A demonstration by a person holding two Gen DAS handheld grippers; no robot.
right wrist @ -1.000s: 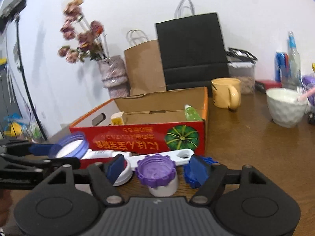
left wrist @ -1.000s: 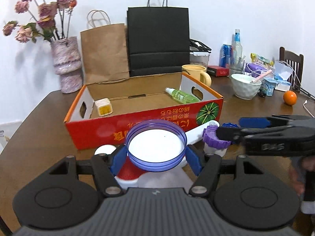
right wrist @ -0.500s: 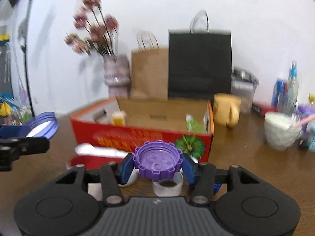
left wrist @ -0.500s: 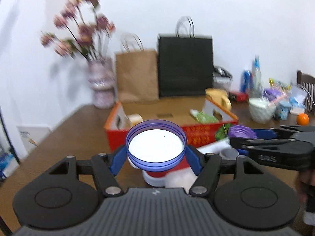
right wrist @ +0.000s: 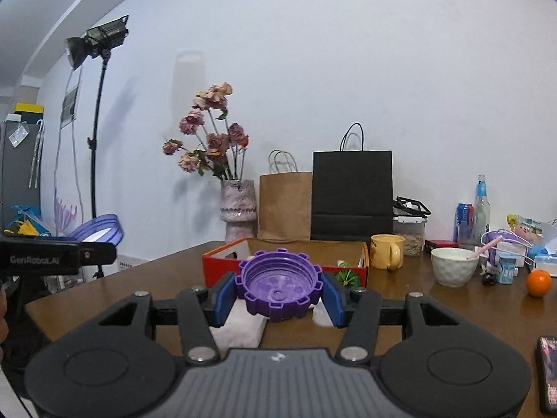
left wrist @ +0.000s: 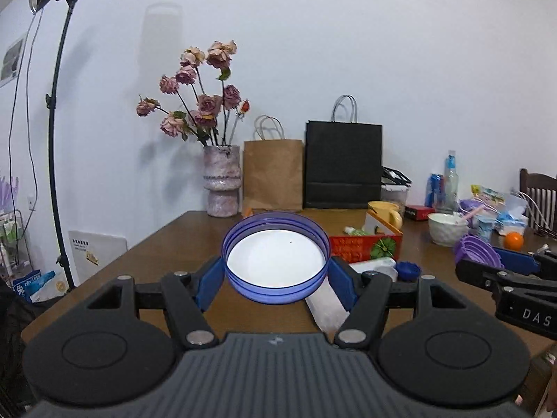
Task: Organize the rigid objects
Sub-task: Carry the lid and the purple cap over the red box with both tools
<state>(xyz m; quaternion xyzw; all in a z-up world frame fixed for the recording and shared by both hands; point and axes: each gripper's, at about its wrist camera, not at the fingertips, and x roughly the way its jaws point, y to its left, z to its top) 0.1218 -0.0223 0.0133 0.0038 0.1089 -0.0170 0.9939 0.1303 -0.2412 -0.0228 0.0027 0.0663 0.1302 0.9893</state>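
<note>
Behind your cluttered table (left wrist: 167, 244) stand flowers and bags, and you hold a blue lid (left wrist: 275, 257) clamped in the left gripper (left wrist: 275, 273), a purple cap (right wrist: 278, 287) in the right gripper (right wrist: 278, 294), both lifted clear, neither yet in the box (right wrist: 222, 261).

Purple notched lid (right wrist: 278, 287) clamped in the right gripper (right wrist: 278, 301) above the desk (right wrist: 435, 308).
Its jaws have just closed on the lid. Beyond stands a red cardboard box (right wrist: 222, 261); far left, the left gripper (right wrist: 101, 240) holds a blue lid (right wrist: 99, 230).
</note>
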